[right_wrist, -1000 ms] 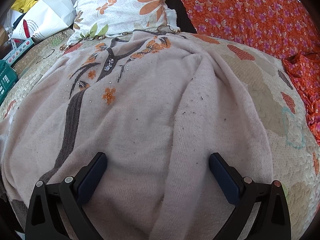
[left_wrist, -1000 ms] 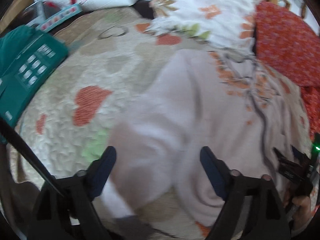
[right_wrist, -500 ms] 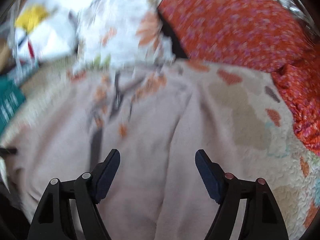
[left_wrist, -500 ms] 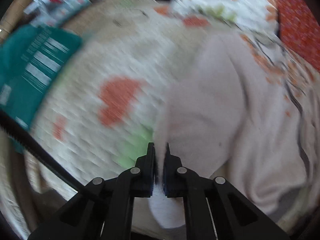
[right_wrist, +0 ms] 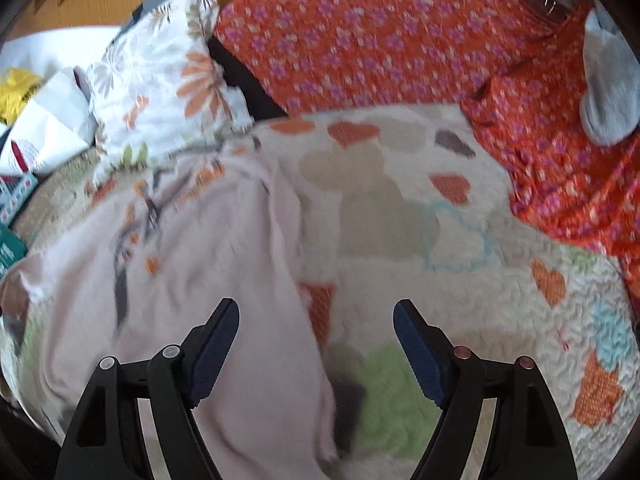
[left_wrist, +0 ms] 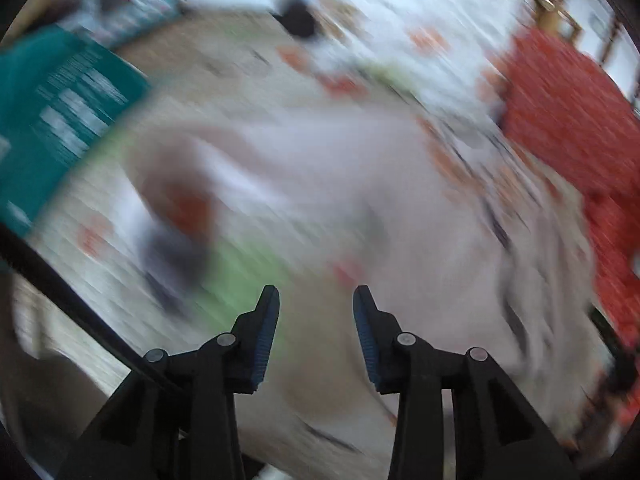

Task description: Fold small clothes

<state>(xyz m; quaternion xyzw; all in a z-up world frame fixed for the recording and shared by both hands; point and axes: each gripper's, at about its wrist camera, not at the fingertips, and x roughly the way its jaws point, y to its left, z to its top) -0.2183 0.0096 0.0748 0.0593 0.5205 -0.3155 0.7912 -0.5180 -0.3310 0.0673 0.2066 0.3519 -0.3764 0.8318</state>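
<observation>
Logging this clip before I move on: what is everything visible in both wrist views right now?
Sweater: one, pale pink with orange and dark embroidery, spread on the quilt's left part.
Quilt: one, cream with orange hearts and green patches, under everything.
Floral pillow: one, white with orange flowers, back left.
Red floral fabric: orange-red with purple flowers, back and right.
Teal box: one, far left, blurred.
White bag: one, far left.
Grey item: one, far right, unclear.
Left gripper: open, empty.
Right gripper: open, over the sweater's edge.
</observation>
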